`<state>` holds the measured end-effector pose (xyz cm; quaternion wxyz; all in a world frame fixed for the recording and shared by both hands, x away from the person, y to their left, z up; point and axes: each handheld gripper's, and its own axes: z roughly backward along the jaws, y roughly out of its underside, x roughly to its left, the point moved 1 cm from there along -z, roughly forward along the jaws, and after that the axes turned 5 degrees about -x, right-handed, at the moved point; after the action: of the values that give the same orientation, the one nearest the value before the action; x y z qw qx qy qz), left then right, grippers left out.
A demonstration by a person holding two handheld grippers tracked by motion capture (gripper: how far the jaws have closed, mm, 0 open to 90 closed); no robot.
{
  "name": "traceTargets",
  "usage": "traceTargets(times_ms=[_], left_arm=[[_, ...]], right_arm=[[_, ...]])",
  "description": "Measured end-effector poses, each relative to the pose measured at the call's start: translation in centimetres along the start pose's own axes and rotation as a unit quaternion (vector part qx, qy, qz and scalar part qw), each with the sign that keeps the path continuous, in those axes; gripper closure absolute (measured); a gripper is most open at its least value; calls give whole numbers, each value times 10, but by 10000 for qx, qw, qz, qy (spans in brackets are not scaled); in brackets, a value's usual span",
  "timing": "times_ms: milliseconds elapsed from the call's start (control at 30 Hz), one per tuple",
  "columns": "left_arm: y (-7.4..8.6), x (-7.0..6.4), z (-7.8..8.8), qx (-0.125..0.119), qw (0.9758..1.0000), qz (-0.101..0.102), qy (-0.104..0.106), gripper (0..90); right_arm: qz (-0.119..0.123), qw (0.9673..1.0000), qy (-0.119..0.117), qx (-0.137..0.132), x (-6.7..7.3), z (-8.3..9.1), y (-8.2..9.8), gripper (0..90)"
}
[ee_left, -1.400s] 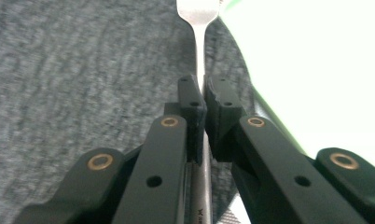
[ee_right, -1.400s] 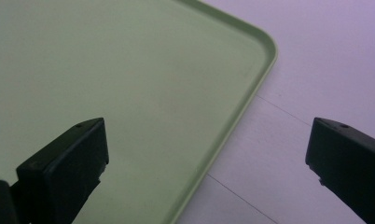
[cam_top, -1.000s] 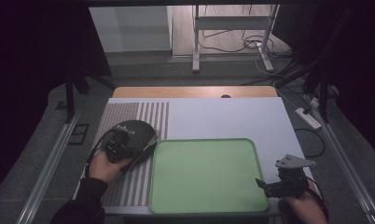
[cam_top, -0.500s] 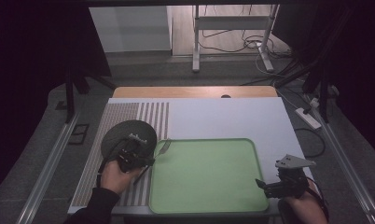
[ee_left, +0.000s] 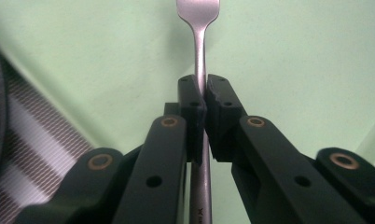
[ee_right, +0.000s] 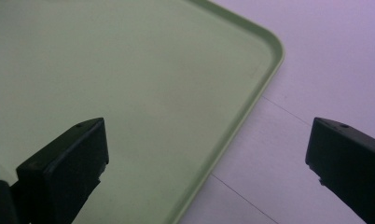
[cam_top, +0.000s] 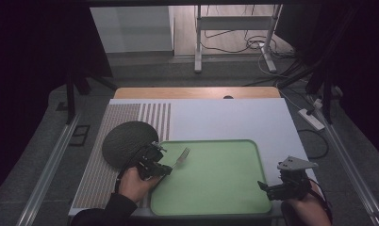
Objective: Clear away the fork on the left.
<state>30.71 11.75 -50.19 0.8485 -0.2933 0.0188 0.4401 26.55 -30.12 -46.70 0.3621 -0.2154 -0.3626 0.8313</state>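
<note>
Steel fork (ee_left: pixel 200 70) clamped between left tongs (ee_left: pixel 204 93)

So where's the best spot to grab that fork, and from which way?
Probably the thin flat handle, as the left gripper does: it is shut on the fork partway along the stem, its pads on the two narrow edges, coming from the handle end so the tines point away over the green tray. The straight, slim stem fits between the jaws; the wide tines would not.
</note>
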Motion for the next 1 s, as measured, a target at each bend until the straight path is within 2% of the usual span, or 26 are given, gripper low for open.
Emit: traceTargets(times_ms=[133,333,400,467,533,600,667,733,800,933,1000], left_arm=[[-3,-9,-11,114,9999,-92,33,843],[-1,-15,-24,372,9990,-229,-88,834],[0,-15,-25,299,9991,-289,-43,824],[-1,-17,-22,161,9992,-357,-17,752],[-4,-20,-19,-26,9988,-479,9,745],[-7,-22,-18,-98,9984,-557,51,804],[-10,-26,-22,-82,9973,-697,198,876],[-12,-30,-31,24,9966,-789,240,883],[-14,-33,-39,144,9959,-877,189,883],[-14,-28,-40,162,9963,-845,6,884],[-13,-23,-37,124,9973,-724,-12,883]], right_arm=[[14,10000,-7,9,1,0,0,0],[17,10000,-15,8,1,0,0,0],[18,10000,-19,9,1,0,0,0],[30,10000,-20,13,1,0,0,0],[46,10000,-18,19,1,0,0,0],[57,10000,-20,24,1,-1,0,0],[69,10000,-17,46,1,-1,0,0],[75,10000,-23,37,1,-1,0,0],[84,10000,-25,38,1,-1,0,0],[87,10000,-28,40,1,0,0,0],[80,10000,-30,42,1,0,0,0]])
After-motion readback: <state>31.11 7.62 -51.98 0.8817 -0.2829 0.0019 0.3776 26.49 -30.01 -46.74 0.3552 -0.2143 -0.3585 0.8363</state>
